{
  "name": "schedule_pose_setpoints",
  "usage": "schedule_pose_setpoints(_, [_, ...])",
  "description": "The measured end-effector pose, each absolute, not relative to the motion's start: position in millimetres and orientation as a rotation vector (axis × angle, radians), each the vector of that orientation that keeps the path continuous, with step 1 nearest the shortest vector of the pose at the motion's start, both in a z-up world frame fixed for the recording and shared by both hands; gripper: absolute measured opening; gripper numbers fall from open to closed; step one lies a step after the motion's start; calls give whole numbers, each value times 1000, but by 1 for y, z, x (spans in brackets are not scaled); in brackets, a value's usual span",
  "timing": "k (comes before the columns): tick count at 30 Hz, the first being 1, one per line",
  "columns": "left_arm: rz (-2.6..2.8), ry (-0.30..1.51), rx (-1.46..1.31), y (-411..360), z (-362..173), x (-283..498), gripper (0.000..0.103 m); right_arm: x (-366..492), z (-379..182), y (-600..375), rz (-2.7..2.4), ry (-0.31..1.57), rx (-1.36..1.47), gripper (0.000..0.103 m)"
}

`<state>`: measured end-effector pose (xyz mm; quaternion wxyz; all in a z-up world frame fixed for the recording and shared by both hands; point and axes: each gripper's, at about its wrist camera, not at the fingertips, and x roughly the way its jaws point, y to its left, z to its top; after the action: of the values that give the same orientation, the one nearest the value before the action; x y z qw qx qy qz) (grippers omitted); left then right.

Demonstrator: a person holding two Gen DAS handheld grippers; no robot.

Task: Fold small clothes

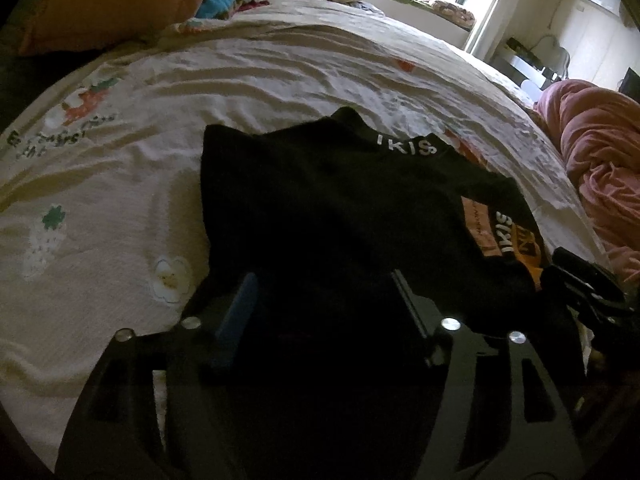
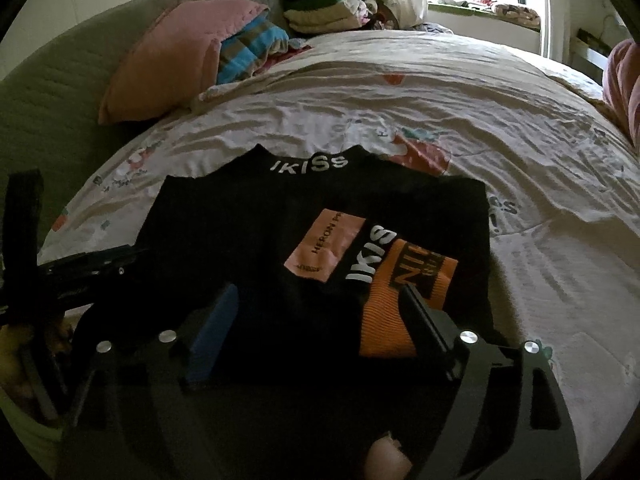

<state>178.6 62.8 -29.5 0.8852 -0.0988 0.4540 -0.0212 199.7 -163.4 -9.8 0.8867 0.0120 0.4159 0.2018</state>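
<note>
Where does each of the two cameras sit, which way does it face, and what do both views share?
Left wrist: on the left tongs, looking down over the black garment towards the window; its own fingers show, the right tongs at the right edge.
Right wrist: on the right tongs, facing the garment and pink pillow; its own fingers show.
Shared: garment, printed bedsheet, window.

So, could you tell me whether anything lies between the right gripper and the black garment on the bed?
Nothing visible does. The right gripper hangs open directly over the near edge of the black garment, its fingers straddling the cloth near the orange cuff.
</note>
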Motion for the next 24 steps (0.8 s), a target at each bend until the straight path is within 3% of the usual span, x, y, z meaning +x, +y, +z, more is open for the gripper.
schedule_pose_setpoints(6, [-31,925,-199,63,-21,171,76,191,1,-167,420,832,32,90])
schedule_pose_setpoints(17, [-22,883,-190,62,-1,156,94,173,23,-173,408,767,33,95])
schedule_pose_setpoints(24, [-9,872,-179,61,6,146,94,164,32,-177,406,746,34,95])
